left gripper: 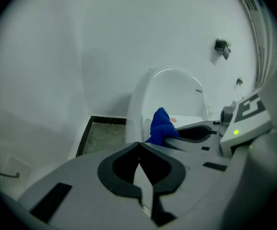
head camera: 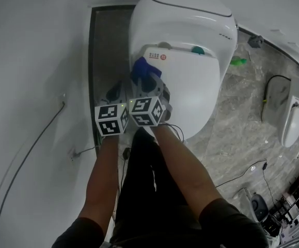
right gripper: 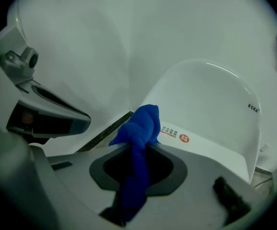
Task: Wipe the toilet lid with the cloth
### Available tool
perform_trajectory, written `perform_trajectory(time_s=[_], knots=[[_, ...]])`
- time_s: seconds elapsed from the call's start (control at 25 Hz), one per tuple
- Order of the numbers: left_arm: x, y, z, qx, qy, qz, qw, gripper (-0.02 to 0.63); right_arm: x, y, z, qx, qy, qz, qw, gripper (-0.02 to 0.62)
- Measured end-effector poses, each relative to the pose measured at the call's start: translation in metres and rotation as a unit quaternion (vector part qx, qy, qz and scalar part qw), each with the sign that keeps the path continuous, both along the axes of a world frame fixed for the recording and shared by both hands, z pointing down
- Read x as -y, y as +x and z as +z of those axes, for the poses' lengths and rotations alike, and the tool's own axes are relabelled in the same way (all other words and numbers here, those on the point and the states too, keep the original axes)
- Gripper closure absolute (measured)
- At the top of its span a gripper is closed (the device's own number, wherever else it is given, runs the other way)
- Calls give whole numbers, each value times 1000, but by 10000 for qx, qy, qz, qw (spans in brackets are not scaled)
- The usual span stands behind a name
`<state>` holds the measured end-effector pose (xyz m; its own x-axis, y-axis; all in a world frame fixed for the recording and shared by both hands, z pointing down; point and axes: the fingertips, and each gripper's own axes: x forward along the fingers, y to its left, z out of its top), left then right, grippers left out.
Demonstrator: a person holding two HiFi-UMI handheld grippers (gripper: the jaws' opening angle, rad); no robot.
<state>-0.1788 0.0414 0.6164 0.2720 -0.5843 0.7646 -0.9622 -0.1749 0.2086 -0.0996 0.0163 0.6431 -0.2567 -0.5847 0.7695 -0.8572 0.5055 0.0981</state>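
Clamping the cloth, bunched past its tips, the right tool hangs over the lid ahead, so wiping seems about to start: press down, sweep across; left tool closed, empty.

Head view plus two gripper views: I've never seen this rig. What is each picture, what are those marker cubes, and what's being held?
There is no robot here. A person holds a two-fingered gripper in each hand, and the marker cubes are part of the grippers. The head view looks down from the person's head at a white toilet lid. Each gripper view comes from a camera riding on that gripper. The right gripper is shut on a blue cloth, at the lid's left edge in the head view. The left gripper is shut and empty, close beside it.
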Motion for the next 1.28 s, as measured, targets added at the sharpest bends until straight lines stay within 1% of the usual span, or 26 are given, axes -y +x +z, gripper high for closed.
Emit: perform_trajectory(time_s=[0.08, 0.2, 0.32, 0.48, 0.56, 0.64, 0.76, 0.88, 0.96, 1.12, 1.2, 1.28], knots=[[-2, 4, 2, 36, -59, 49, 10000, 595, 0, 4, 0, -61, 26, 25, 10000, 517], [0, 16, 3, 9, -40, 205, 9998, 595, 1, 20, -2, -148, 148, 72, 9998, 517], [1, 29, 4, -28, -47, 374, 9993, 595, 3, 47, -4, -131, 226, 353, 9990, 517], [0, 52, 5, -120, -64, 581, 9982, 595, 4, 97, -6, -93, 304, 940, 9951, 517], [-1, 67, 5, -112, -56, 755, 9971, 595, 3, 126, -7, -109, 374, 1210, 9919, 517], [-2, 85, 5, -104, -57, 965, 9953, 595, -1, 157, -7, -137, 443, 1485, 9878, 517], [-4, 112, 4, -196, -47, 1231, 9922, 595, -8, 200, -7, -191, 493, 1899, 9804, 517], [-8, 137, 2, -310, -37, 1447, 9890, 595, -14, 236, -8, -253, 557, 2178, 9741, 517], [-12, 151, -1, -371, -44, 1568, 9869, 595, -18, 254, -7, -354, 661, 2220, 9722, 517], [-18, 160, -11, -493, 43, 1730, 9837, 595, -21, 279, -3, -673, 859, 2155, 9704, 518], [-18, 156, -15, -532, 134, 1716, 9836, 595, -22, 293, 2, -723, 791, 2315, 9669, 518], [-18, 145, -17, -555, 220, 1581, 9856, 595, -23, 301, 2, -795, 700, 2482, 9629, 518]])
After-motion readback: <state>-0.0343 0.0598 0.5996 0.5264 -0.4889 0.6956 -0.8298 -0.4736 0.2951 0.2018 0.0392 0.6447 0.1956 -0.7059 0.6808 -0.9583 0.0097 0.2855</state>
